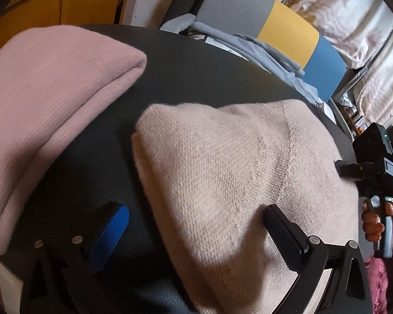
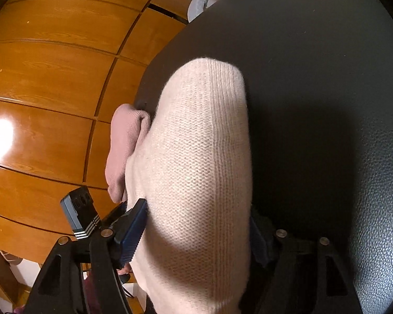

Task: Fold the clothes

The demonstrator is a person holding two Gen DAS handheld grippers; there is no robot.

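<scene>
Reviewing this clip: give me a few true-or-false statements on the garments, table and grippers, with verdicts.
1. The cream knitted garment lies on the dark round table. True.
2. The folded pink knitted garment lies on top of the cream one. False: it lies beside it, on the table.
3. The left gripper is wide open. True.
4. The right gripper is shut with nothing in it. False: it is open, its fingers either side of the cream garment.

A lived-in home room: wooden wardrobe doors [image 2: 52, 78], patterned curtains [image 1: 359, 26], cushioned seat [image 1: 288, 26] beside a dark table [image 1: 196, 73].
</scene>
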